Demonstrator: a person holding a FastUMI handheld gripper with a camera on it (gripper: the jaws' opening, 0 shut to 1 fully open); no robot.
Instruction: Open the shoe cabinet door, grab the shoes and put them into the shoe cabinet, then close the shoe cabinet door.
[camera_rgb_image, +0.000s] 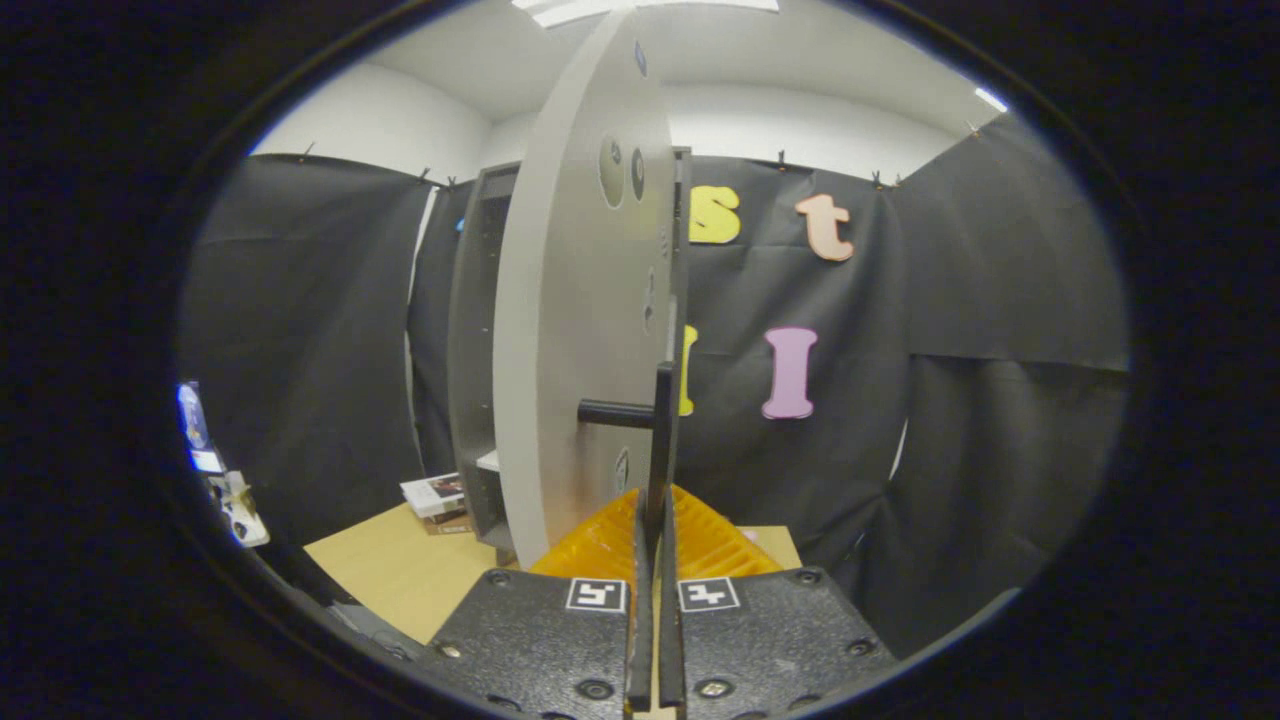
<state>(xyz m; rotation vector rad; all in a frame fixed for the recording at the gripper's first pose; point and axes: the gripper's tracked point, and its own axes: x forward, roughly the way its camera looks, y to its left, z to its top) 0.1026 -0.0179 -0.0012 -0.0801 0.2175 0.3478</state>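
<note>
One grey shoe cabinet stood on the wooden table, its door swung open edge-on just ahead of the gripper, whose fingers were nearly closed around the door's dark handle.

Jaws pinch the door handle — cabinet door ajar.

cabinet interior hidden by door | handle base behind fingers
</note>
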